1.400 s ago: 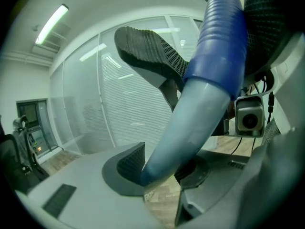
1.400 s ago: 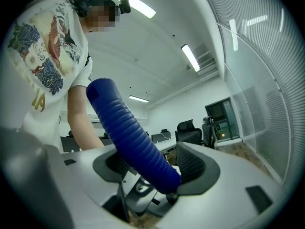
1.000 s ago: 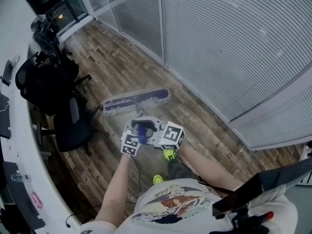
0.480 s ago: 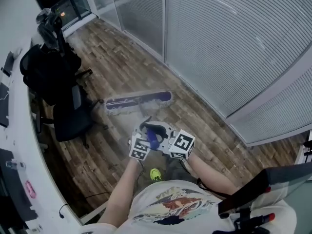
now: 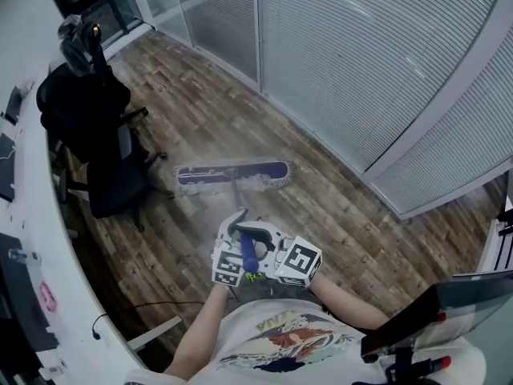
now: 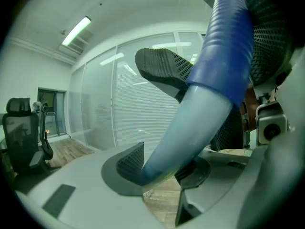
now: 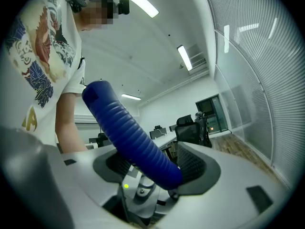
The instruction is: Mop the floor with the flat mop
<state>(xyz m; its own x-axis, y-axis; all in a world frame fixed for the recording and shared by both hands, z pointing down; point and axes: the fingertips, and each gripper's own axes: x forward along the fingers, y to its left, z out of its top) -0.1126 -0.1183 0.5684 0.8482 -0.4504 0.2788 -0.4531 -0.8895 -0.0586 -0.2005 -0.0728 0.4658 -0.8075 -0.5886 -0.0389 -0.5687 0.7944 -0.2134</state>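
The flat mop's head [image 5: 232, 173] lies flat on the wood floor [image 5: 200, 111], blue-edged with a pale fringe. Its thin pole [image 5: 236, 195] runs back to a blue ribbed handle [image 5: 248, 252] in front of the person's chest. My left gripper [image 5: 232, 257] is shut on the handle's lower end [image 6: 200, 109]. Its jaws have just been opening slightly, with the handle still between the pads [image 6: 129, 162]. My right gripper [image 5: 282, 257] is shut on the ribbed handle [image 7: 136, 137], just above the left one. Both marker cubes face the head camera.
Black office chairs [image 5: 108, 184] and a black bag [image 5: 80, 107] stand left of the mop head. A white desk [image 5: 32, 247] curves along the left edge. Glass partitions with blinds [image 5: 369, 62] close off the right and far sides. A cable [image 5: 132, 311] trails on the floor by the desk.
Both grippers and the mop have travelled together across the planks. The mop head now sits lower and further right in the head view, and the partition's corner post has come in at the right.
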